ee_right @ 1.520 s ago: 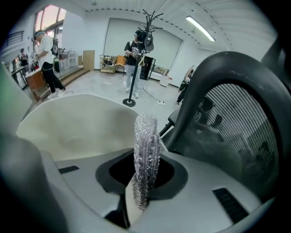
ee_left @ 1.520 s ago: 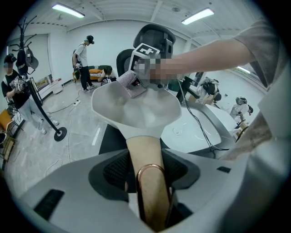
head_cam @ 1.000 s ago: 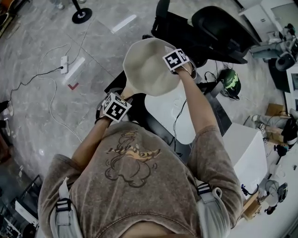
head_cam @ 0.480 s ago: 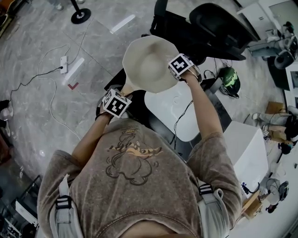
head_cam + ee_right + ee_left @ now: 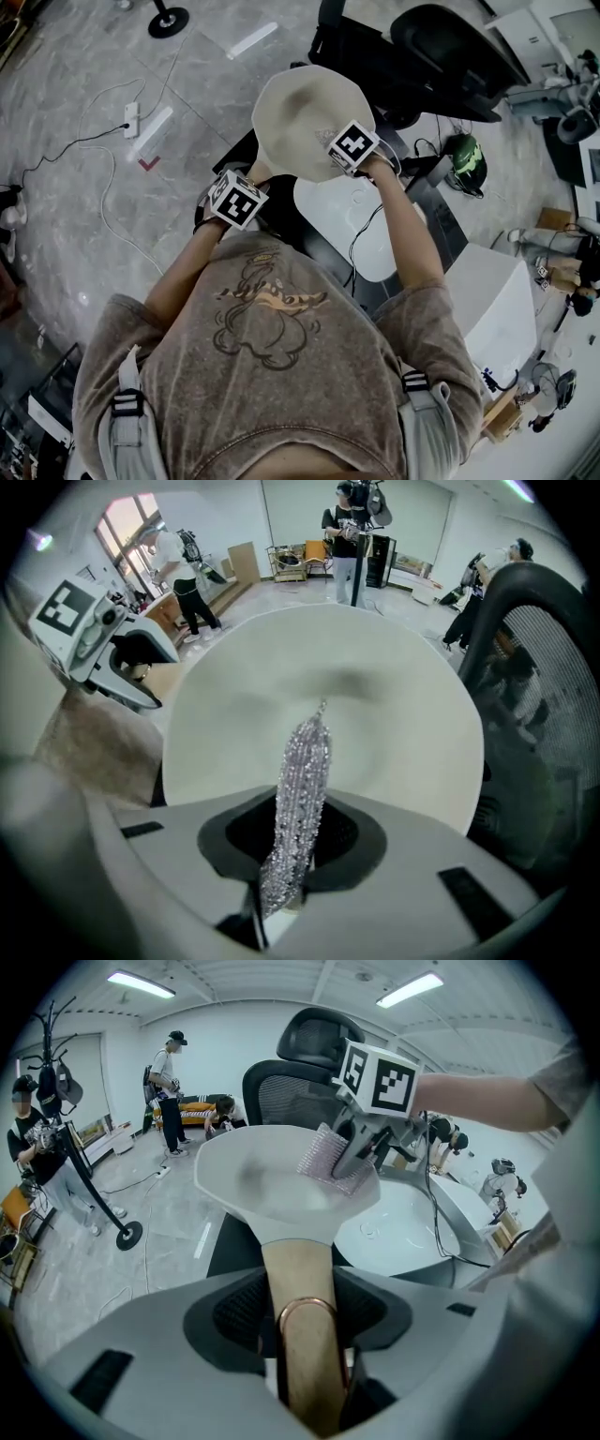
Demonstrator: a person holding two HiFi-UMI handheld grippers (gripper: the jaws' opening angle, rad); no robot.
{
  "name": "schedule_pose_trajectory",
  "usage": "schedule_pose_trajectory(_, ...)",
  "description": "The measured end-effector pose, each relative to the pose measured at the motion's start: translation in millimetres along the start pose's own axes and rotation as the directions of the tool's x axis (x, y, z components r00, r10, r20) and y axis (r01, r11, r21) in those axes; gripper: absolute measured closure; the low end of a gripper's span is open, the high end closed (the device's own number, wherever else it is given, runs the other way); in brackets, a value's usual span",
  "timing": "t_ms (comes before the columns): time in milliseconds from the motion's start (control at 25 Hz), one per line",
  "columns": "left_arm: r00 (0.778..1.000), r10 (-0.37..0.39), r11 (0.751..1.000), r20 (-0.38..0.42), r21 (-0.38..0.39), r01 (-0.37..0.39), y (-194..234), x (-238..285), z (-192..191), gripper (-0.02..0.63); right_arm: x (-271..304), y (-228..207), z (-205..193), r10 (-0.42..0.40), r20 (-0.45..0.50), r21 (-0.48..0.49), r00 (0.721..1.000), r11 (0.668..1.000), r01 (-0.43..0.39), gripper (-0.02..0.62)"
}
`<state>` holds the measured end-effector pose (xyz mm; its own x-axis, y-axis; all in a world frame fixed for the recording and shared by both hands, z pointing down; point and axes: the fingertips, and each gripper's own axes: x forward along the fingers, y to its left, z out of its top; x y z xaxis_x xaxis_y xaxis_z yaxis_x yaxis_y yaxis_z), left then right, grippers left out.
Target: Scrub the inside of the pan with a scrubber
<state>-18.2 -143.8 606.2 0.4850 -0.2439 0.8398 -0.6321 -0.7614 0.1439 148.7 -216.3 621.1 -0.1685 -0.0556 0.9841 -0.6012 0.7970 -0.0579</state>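
Observation:
A cream pan (image 5: 295,112) is held up in the air in front of the person. Its tan wooden handle (image 5: 305,1279) lies between the jaws of my left gripper (image 5: 309,1354), which is shut on it; a copper ring sits on the handle at the jaws. My right gripper (image 5: 330,142) reaches over the pan's near right rim and is shut on a silvery mesh scrubber (image 5: 302,789). The scrubber (image 5: 333,1155) rests against the inside of the pan (image 5: 375,733). In the head view my left gripper (image 5: 249,180) is below the pan's left side.
Under the pan stands a white round table (image 5: 361,230) with a cable on it. A black office chair (image 5: 441,56) is behind it, a green helmet (image 5: 466,161) to the right, and a white cabinet (image 5: 497,309) at the near right. A power strip (image 5: 131,117) lies on the floor. People stand farther off.
My right gripper with the scrubber has slid along the pan's right side towards the person. The pan and the left gripper have shifted only slightly.

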Motion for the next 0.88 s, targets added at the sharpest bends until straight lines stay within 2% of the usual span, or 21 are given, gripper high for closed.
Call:
schedule_pose_trajectory(240, 1.000, -0.003, 1.000, 0.001, -0.002, 0.003, -1, 0, 0, 0.382, 6, 38, 22, 0.094, 0.054, -0.010, 0.994, 0.996, -0.093, 0.520)
schedule_pose_trajectory(440, 1.000, -0.007, 1.000, 0.001, -0.006, 0.007, 0, -1, -1, 0.382, 14, 84, 40, 0.225, 0.052, -0.055, 0.973, 0.974, -0.222, 0.520)
schedule_pose_trajectory(600, 1.000, -0.014, 1.000, 0.003, -0.007, 0.014, 0, 0, 0, 0.382, 23, 94, 51, 0.200, 0.043, -0.080, 0.979, 0.977, -0.196, 0.522)
schedule_pose_trajectory(880, 1.000, -0.028, 1.000, -0.004, 0.001, 0.028, -3, 2, -1, 0.382, 25, 98, 88, 0.243, 0.097, -0.046, 0.965, 0.970, -0.239, 0.522)
